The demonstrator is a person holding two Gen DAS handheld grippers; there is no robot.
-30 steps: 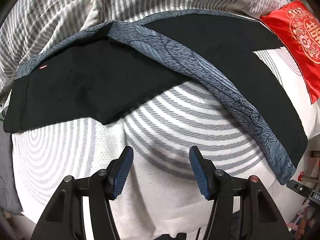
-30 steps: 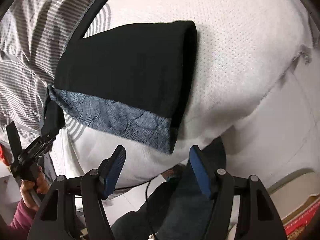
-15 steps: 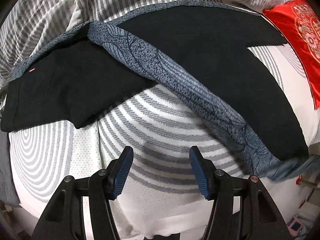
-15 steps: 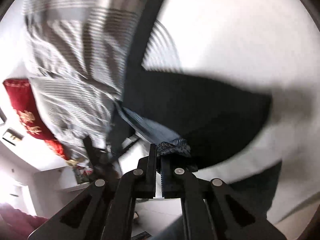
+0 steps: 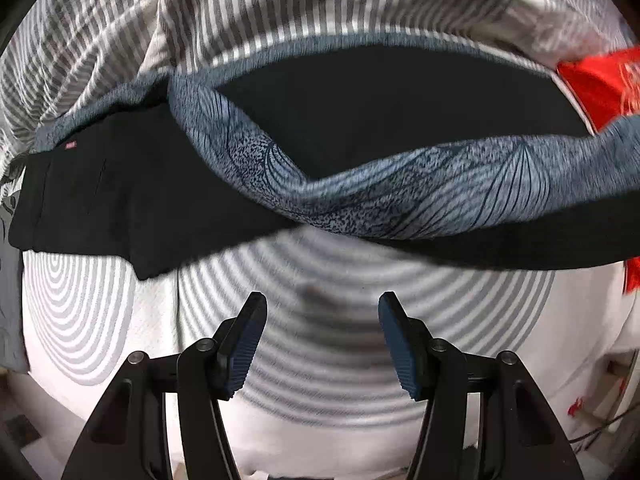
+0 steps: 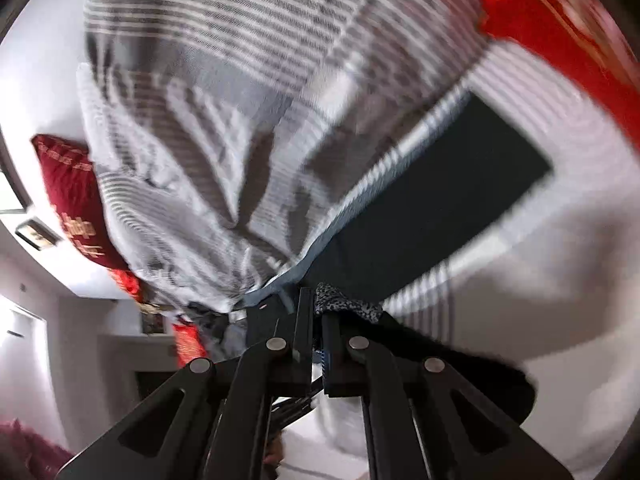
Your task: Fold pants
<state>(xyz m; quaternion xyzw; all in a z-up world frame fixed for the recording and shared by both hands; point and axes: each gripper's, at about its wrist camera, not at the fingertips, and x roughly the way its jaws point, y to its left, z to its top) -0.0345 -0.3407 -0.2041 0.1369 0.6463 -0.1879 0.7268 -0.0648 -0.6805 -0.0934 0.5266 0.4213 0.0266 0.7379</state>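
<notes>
Black pants [image 5: 140, 184] with a blue-grey patterned side stripe [image 5: 420, 196] lie across a bed. The near leg is lifted off the sheet at the right and hangs in the air, blurred. My left gripper [image 5: 320, 340] is open and empty, above the bare sheet just short of the pants. My right gripper [image 6: 316, 320] is shut on the hem of the pants leg [image 6: 348, 306]; black cloth [image 6: 440, 188] stretches away from it over the bed.
The bed has a white sheet with grey ring patterns [image 5: 360, 360]. A crumpled grey-striped duvet [image 5: 240, 8] lies behind the pants. Red cushions [image 5: 600, 80] sit at the right, and one shows in the right wrist view [image 6: 76, 200]. The bed edge is right below my left gripper.
My right gripper closed on the leg hem and lifted it up and across. The leg rose off the sheet. My left gripper moved closer to the pants, still open.
</notes>
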